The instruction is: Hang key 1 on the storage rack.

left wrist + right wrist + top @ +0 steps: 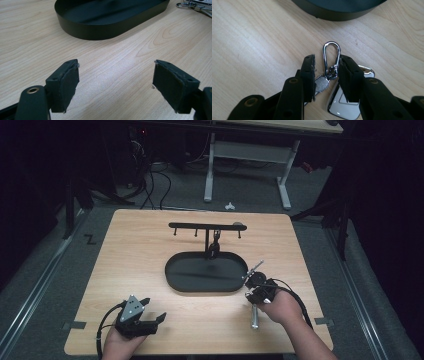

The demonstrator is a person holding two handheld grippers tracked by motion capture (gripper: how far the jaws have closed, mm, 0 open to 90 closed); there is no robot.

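Carefully, the right gripper (326, 72), jaws narrowly apart astride the keychain clip (331, 58), should close squarely on its swivel; left gripper (115, 82) gapes empty

Open bare tabletop (140, 270) across the left half and the near edge, between the wide-apart jaws of the left gripper (116, 82) too. Blocked mid-table by the black oval tray (206, 272), with a hook rack (207, 226) standing at its far rim. Tight on the right: key clip (331, 60) lying just beside the tray wall, between the right gripper (327, 72) jaws.
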